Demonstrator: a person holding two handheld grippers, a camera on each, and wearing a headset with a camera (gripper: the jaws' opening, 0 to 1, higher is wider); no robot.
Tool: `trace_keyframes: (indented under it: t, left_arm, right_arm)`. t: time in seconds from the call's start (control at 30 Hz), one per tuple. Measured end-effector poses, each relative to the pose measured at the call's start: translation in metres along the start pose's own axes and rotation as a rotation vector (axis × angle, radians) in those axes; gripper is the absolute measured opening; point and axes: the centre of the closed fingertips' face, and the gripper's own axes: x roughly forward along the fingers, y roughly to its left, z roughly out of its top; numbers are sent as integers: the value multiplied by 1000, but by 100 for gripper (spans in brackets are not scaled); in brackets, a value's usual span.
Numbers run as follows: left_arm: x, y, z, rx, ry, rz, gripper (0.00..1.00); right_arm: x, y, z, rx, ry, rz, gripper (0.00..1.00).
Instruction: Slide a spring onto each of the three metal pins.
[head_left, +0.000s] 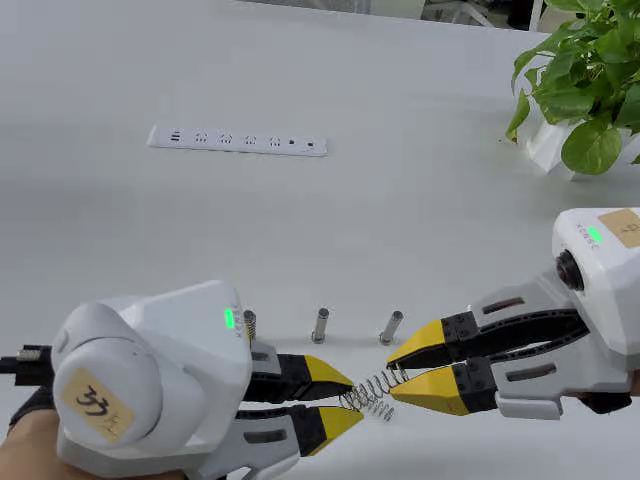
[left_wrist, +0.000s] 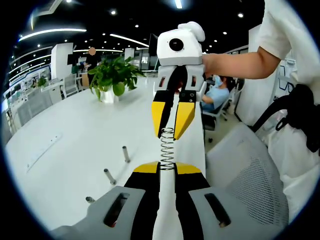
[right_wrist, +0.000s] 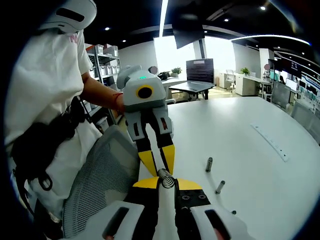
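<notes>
One spring (head_left: 368, 392) is held just clear of the table (head_left: 420, 210) near its near edge, spanning the two tools. The left gripper (head_left: 345, 398) has its jaws closed on one end and the right gripper (head_left: 396, 374) has its jaws closed on the other; each gripper view agrees. Just beyond the spring, the pins stand in a row. The middle pin (head_left: 320, 325) and right pin (head_left: 391, 327) look smooth and bare. The left pin (head_left: 249, 323) shows a ribbed outline that may be a spring already seated, but it is too small to confirm. Assessment: at best one of three done, at least two outstanding, the held spring not yet on any pin. A power strip (head_left: 238, 140) lies toward the far edge, a plant (head_left: 585, 80) at the far right corner
</notes>
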Motion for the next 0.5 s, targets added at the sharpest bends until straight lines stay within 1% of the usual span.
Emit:
trace_keyframes:
  t: [0.17,0.5]
  left_arm:
    - [0,0,-1,2,-1,1,6]
    - [0,-1,-1,2,-1,-3,6]
  right_arm:
    - [1,2,5,-17,4,6,6]
    - [3,3,9,-35,17,13,6]
